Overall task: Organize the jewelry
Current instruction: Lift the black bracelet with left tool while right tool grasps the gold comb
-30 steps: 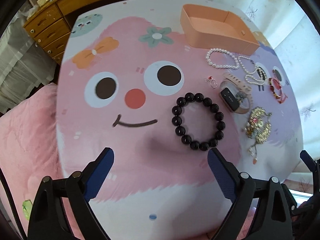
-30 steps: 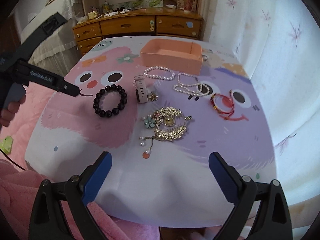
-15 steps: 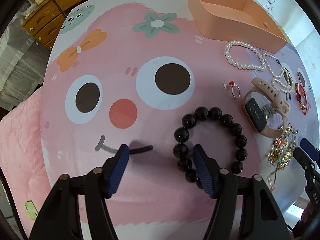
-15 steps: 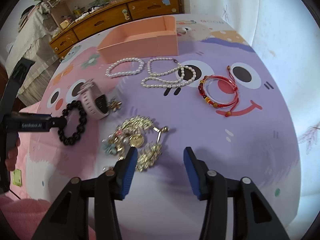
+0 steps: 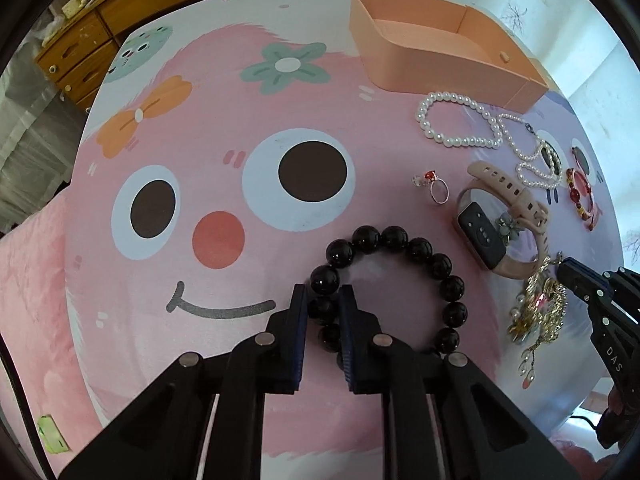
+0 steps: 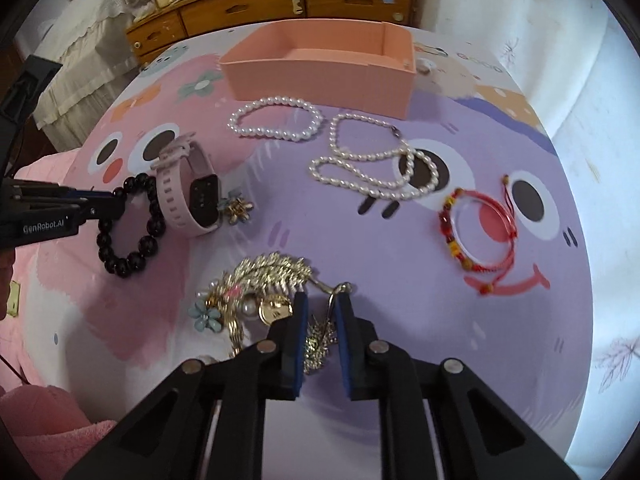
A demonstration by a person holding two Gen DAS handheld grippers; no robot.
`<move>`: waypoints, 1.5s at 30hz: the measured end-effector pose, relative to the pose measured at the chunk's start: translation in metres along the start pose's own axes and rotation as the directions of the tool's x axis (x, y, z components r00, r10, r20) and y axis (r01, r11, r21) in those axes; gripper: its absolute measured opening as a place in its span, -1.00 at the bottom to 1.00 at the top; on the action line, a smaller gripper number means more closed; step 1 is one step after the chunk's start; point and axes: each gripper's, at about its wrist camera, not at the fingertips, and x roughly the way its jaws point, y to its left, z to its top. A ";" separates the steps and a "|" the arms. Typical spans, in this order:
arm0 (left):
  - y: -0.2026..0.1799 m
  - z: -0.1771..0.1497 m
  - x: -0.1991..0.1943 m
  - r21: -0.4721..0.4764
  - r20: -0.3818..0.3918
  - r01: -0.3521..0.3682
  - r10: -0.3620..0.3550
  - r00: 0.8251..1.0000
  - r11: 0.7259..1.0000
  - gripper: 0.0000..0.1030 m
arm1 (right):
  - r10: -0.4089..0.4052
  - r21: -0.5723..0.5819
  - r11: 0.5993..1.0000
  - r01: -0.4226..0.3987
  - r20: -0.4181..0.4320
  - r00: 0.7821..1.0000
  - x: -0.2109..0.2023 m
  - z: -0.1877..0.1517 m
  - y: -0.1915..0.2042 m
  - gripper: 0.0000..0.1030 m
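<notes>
A round tabletop (image 5: 168, 364) printed with cartoon faces, pink on one half and purple on the other, carries everything. Beyond it stands one wooden dresser (image 6: 280, 4) with drawers against a pale wall, and pink bedding (image 5: 28, 280) lies beside the tabletop.

One empty peach tray (image 6: 320, 76) sits at the far edge. In front of it lie two pearl pieces: a bracelet of larger pearls (image 6: 276, 122) and a looped strand of smaller pearls (image 6: 376, 160) just beside it. One pink smartwatch (image 6: 192, 192) stands on its side near a small flower brooch (image 6: 238, 210). One red cord bracelet (image 6: 476, 232) lies well apart on the purple half. One small ring with a red stone (image 5: 434, 186) rests near the watch.

The left gripper (image 5: 324, 312) has its jaws closed on a bead of the single black bead bracelet (image 5: 400, 280), which lies flat on the pink half. The right gripper (image 6: 320, 316) has its jaws drawn in on part of the one gold ornament cluster (image 6: 260, 296) on the tabletop.
</notes>
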 end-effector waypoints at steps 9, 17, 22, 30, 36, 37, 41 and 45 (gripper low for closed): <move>0.009 -0.005 -0.034 0.004 0.093 0.055 -0.056 0.994 0.998 -0.75 | 0.031 0.035 0.999 -0.034 0.103 0.994 -0.027 0.011 0.002 -1.00; 0.009 -0.007 -0.087 0.043 0.208 0.128 -0.134 0.969 0.991 -0.75 | 0.021 0.100 0.994 -0.036 0.148 0.989 -0.043 0.012 0.000 -1.00; 0.015 -0.006 -0.127 0.068 0.296 0.147 -0.161 0.942 0.987 -0.75 | 0.102 0.195 0.975 -0.107 0.037 0.994 -0.024 0.004 -0.010 -0.89; 0.027 -0.012 -0.172 0.077 0.383 0.178 -0.194 0.903 0.981 -0.75 | 0.133 0.078 0.987 -0.137 0.049 0.990 -0.023 -0.020 0.020 0.03; 0.034 -0.020 -0.189 0.079 0.407 0.175 -0.192 0.893 0.981 -0.75 | -0.029 -0.035 0.999 0.029 -0.005 1.000 -0.003 -0.029 0.037 0.07; 0.035 -0.022 -0.191 0.079 0.412 0.174 -0.191 0.891 0.982 -0.75 | -0.043 -0.052 0.998 0.043 -0.011 0.999 0.000 -0.031 0.038 0.08; 0.041 -0.027 -0.199 0.070 0.428 0.166 -0.180 0.886 0.984 -0.75 | -0.069 -0.106 0.992 0.068 -0.005 0.998 0.004 -0.033 0.039 0.35; 0.045 -0.028 -0.204 0.042 0.431 0.189 -0.188 0.882 0.981 -0.75 | -0.041 -0.127 0.991 0.042 0.005 0.999 0.009 -0.024 0.035 0.44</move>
